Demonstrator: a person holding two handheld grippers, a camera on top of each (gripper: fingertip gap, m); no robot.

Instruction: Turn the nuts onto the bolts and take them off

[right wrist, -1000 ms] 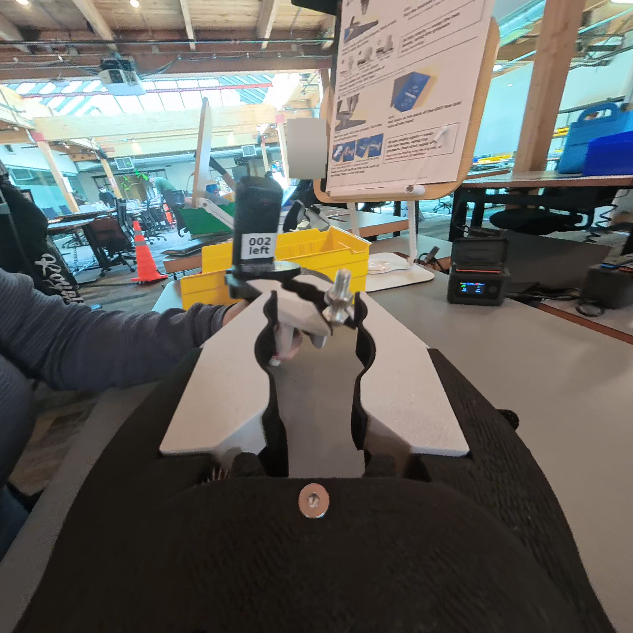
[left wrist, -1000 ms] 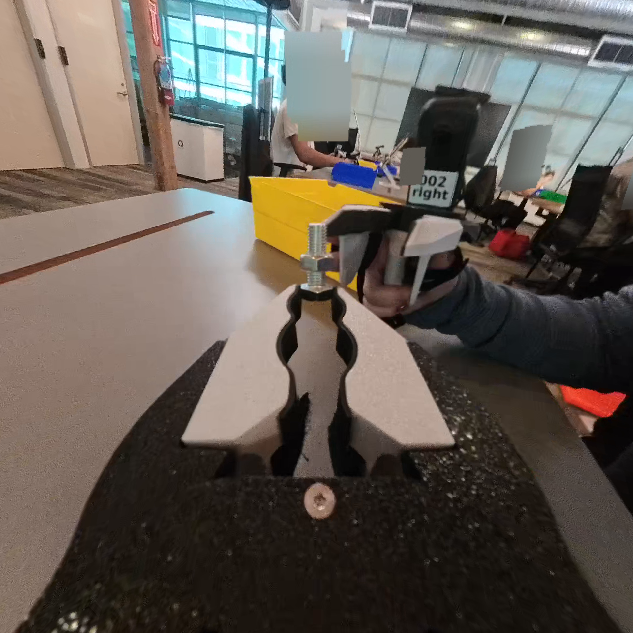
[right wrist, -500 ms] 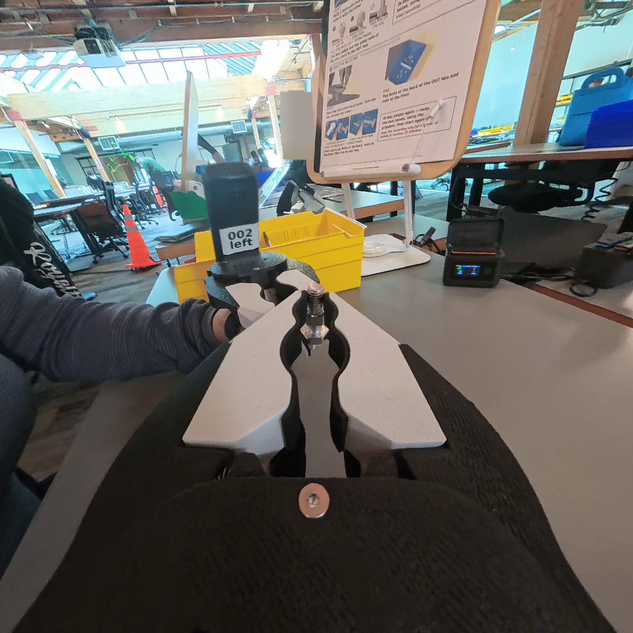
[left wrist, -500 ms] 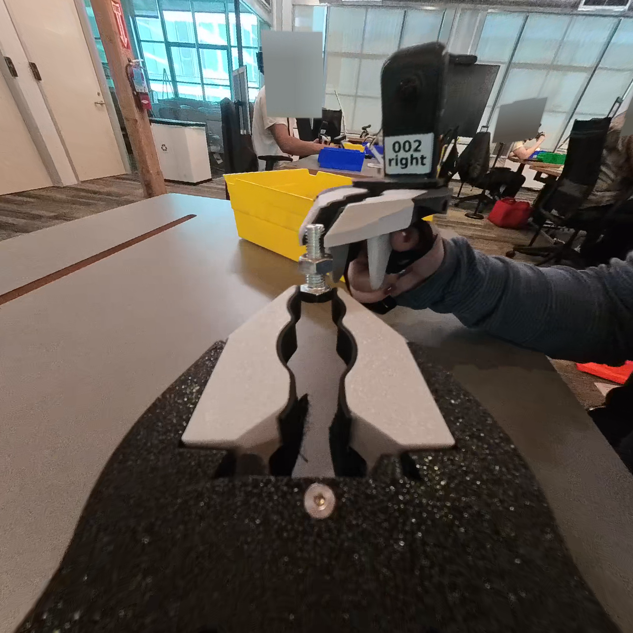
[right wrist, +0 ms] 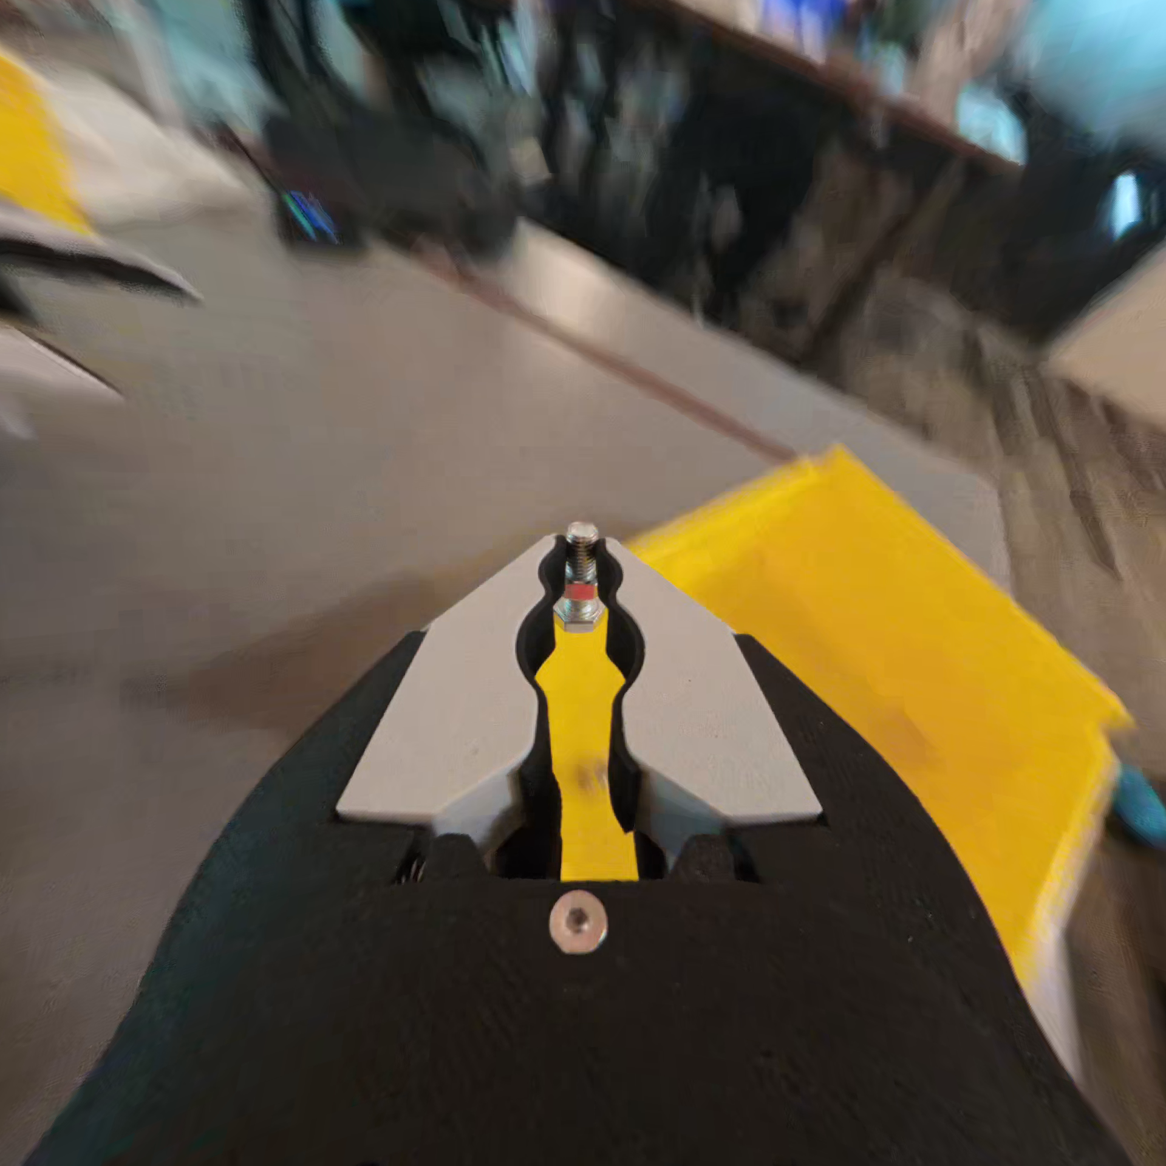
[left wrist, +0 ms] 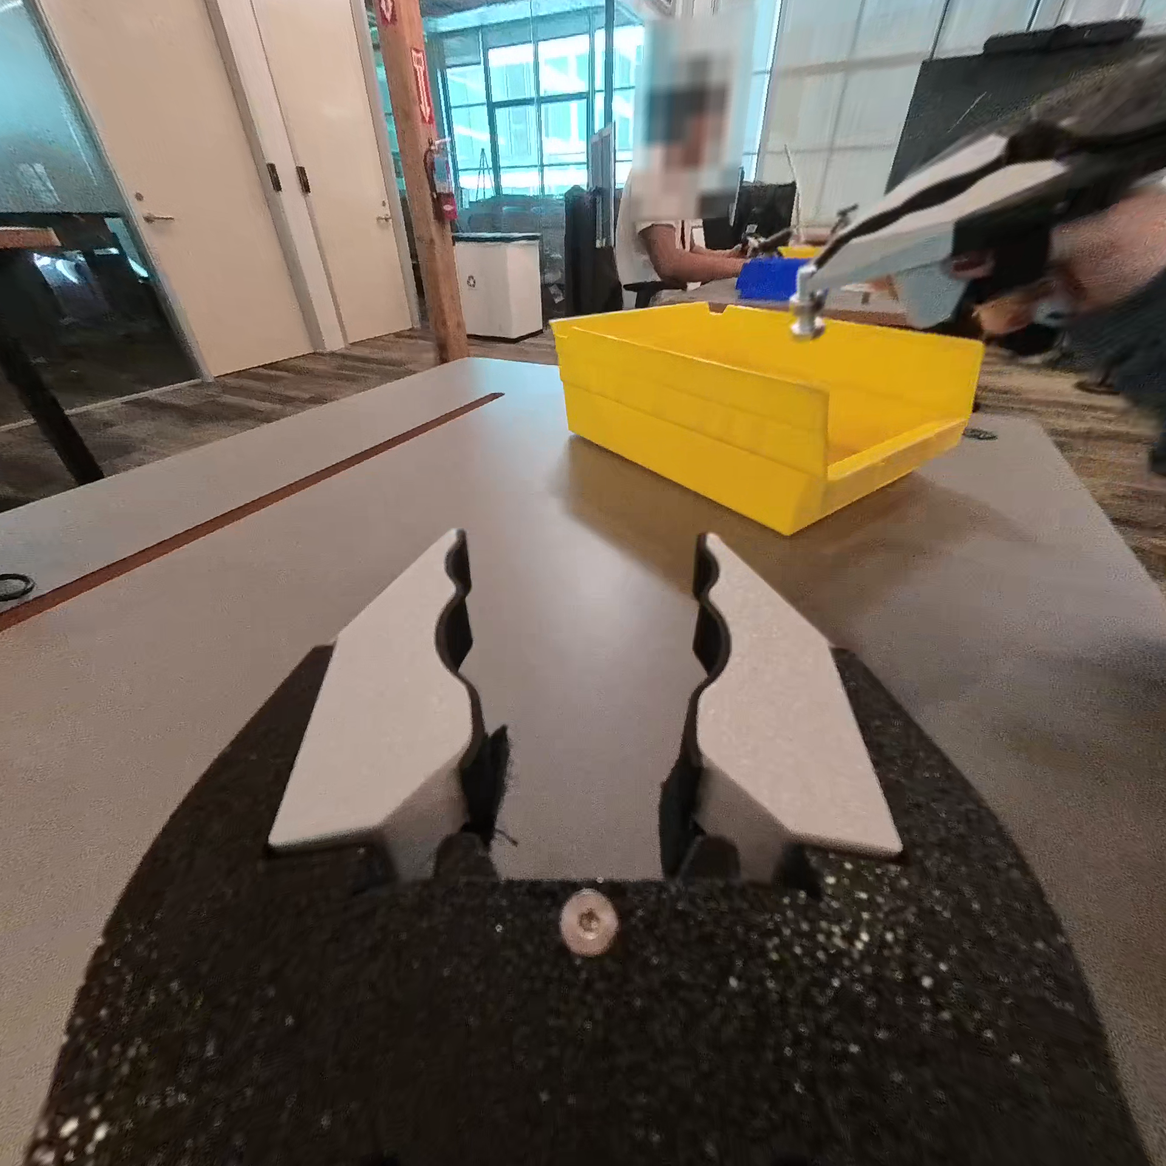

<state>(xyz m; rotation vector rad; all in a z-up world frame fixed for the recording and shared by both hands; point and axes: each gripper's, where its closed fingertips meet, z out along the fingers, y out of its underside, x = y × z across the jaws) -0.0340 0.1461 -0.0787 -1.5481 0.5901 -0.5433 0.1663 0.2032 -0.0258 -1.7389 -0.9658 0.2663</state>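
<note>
My left gripper [left wrist: 580,542] is open and empty, low over the grey table [left wrist: 221,631]. My right gripper [right wrist: 582,549] is shut on a silver bolt [right wrist: 580,571], gripping its threaded shaft between the pads. The bolt's hex end [right wrist: 579,617] points toward the camera and a red mark shows on the shaft. In the left wrist view the right gripper [left wrist: 814,281] holds the bolt [left wrist: 806,312] hanging down above the yellow bin [left wrist: 757,404]. The bin [right wrist: 852,631] lies under and to the right of the right gripper's fingers. The right wrist view is blurred by motion.
A person sits at a desk behind the bin [left wrist: 669,240]. A blue bin [left wrist: 766,281] stands on that far desk. A brown seam [left wrist: 252,511] runs across the table to the left. The table's right edge [left wrist: 1104,536] is close to the bin. About 20 centimetres separates my left fingertips from my right.
My right gripper closed on the bolt that my left gripper held upright. My left gripper then opened and let go. The right gripper carried the bolt away to above the yellow bin.
</note>
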